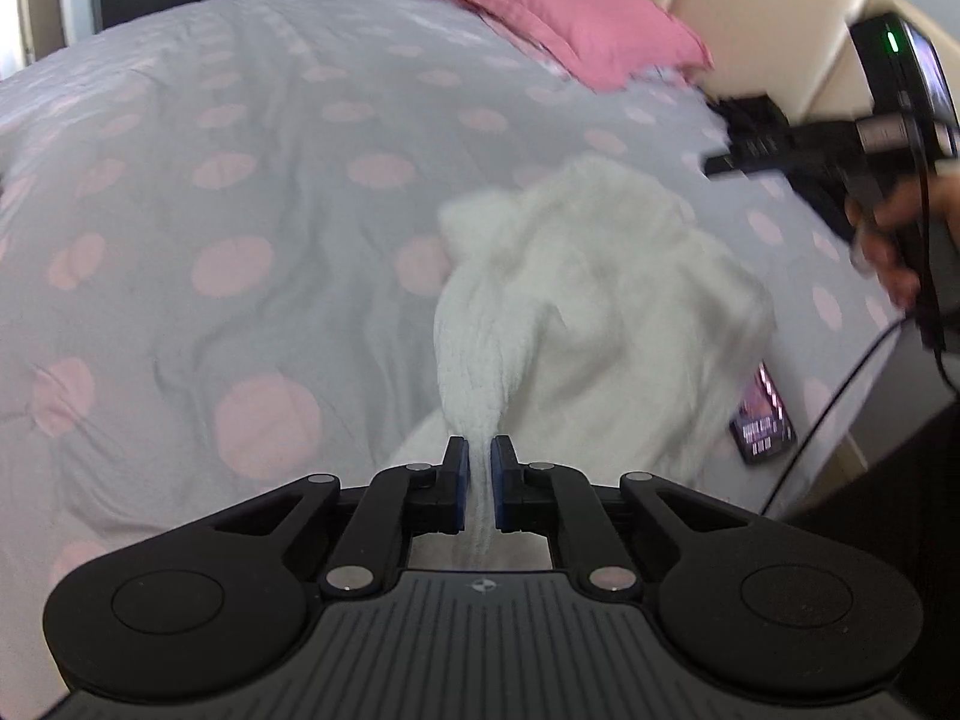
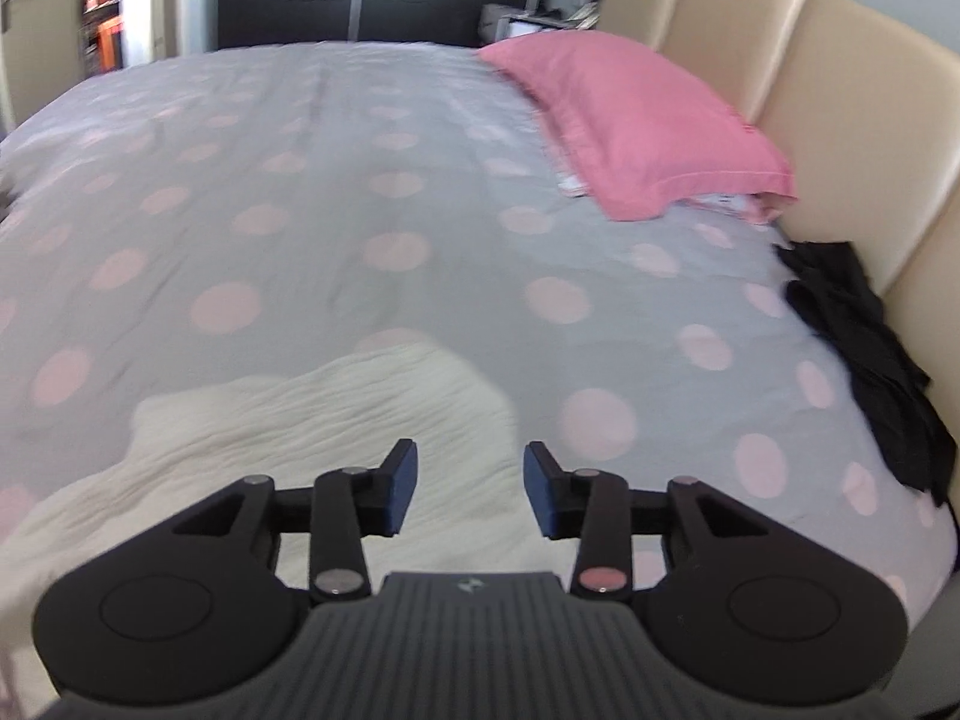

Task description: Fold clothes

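Your left gripper (image 1: 479, 468) was clamped on the white garment (image 1: 594, 300) near the bed's (image 1: 240, 180) edge, while your right gripper (image 2: 469, 489) hung open, empty.

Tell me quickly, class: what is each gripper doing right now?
Left gripper: shut on the white knitted garment.
Right gripper: open, holding nothing, above the garment's edge on the grey pink-dotted duvet.
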Tool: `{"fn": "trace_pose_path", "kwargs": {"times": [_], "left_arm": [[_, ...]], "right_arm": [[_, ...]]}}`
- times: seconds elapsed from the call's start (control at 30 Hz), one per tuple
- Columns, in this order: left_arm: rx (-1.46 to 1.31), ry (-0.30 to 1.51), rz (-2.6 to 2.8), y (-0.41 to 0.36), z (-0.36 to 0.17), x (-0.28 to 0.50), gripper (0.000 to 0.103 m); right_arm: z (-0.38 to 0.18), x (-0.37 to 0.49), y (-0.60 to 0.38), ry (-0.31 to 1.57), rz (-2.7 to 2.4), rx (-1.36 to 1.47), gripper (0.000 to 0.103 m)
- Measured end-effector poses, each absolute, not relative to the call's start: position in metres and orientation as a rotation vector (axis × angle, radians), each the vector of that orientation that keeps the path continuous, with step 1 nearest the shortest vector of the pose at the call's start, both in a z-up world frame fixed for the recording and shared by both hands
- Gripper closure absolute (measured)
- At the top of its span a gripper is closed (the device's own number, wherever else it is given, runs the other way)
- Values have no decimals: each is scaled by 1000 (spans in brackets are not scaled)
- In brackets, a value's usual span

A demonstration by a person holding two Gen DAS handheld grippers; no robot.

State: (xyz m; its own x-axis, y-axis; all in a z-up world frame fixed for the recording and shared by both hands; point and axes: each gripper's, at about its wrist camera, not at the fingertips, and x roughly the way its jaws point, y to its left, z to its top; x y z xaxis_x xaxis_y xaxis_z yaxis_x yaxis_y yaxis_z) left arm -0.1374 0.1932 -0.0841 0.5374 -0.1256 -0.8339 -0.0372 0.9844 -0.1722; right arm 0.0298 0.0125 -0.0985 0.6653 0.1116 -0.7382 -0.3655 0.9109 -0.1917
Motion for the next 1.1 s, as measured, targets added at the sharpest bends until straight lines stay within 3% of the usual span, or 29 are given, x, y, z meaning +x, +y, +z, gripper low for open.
{"fn": "trace_pose_path", "kwargs": {"times": [0.17,0.3,0.57,1.1], "left_arm": [[-152,1075,-80,180,-105,-142,97],[-169,1092,-148,173,-111,-147,101],[-131,1161,-288,138,-123,-157,103],[7,1273,-157,140,-125,-162,103]], "right_arm": [[-120,21,41,871,371,-415,49],[-133,35,45,973,401,-285,44],[-132,37,54,1034,472,-113,43],[-140,27,100,1088,534,-205,40]]}}
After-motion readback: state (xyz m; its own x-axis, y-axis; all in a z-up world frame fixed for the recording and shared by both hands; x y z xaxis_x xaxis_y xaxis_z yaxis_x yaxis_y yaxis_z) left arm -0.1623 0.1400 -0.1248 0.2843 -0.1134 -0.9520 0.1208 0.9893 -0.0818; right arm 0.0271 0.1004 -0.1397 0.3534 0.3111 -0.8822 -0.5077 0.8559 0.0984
